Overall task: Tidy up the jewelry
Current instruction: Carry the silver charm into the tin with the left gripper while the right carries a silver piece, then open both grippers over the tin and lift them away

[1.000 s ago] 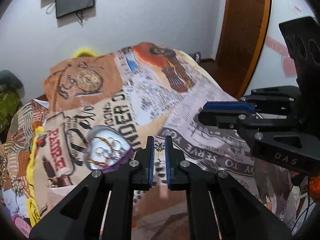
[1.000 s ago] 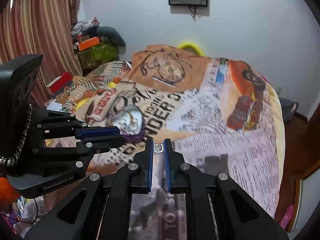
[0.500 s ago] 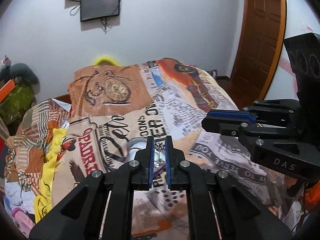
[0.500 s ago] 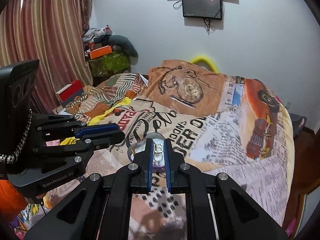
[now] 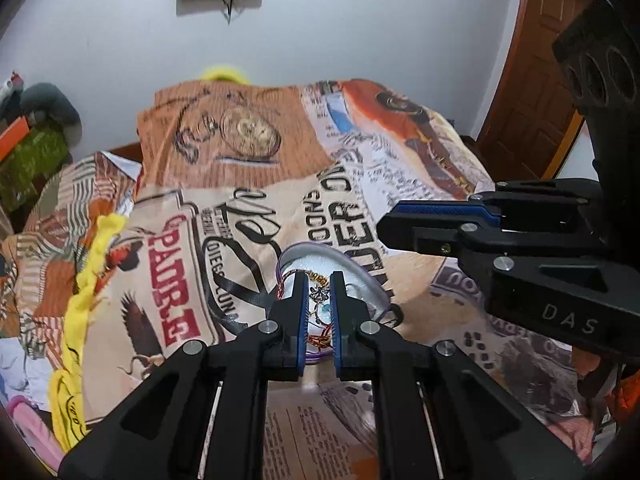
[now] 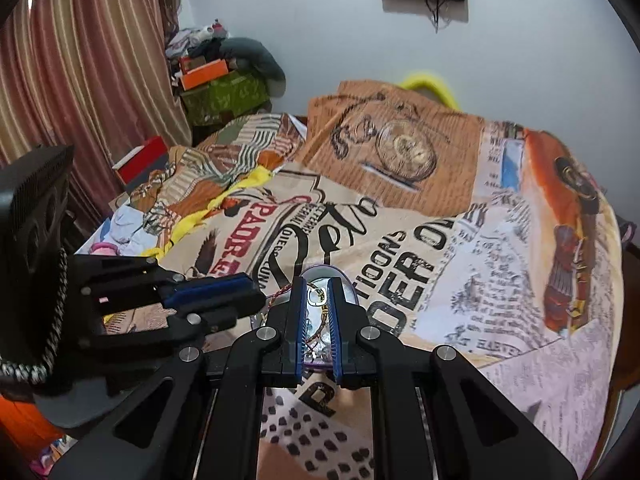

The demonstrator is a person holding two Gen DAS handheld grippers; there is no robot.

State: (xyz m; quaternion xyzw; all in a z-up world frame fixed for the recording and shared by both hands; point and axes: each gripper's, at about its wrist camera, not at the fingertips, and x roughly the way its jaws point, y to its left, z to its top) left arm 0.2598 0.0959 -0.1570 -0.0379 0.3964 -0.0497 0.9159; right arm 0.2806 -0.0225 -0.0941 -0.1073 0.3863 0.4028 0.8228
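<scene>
Two black plastic tools with ribbed blue pads are held just above a heart-shaped, purple-rimmed tray (image 5: 362,276) lying on the printed bedspread (image 5: 248,184) of the bed. The left tool (image 5: 319,294) is clamped on a small silvery flower-shaped ornament (image 5: 319,293) over the tray's white lining. The right tool (image 6: 318,298) is clamped on a small squarish metal ring (image 6: 317,297), above the tangled gold chains (image 6: 316,334) in the tray.

Left gripper (image 5: 319,295) pinches a small silver charm (image 5: 319,293) above a purple-rimmed jewelry dish (image 5: 362,276) on a printed bedspread (image 5: 248,184)
</scene>
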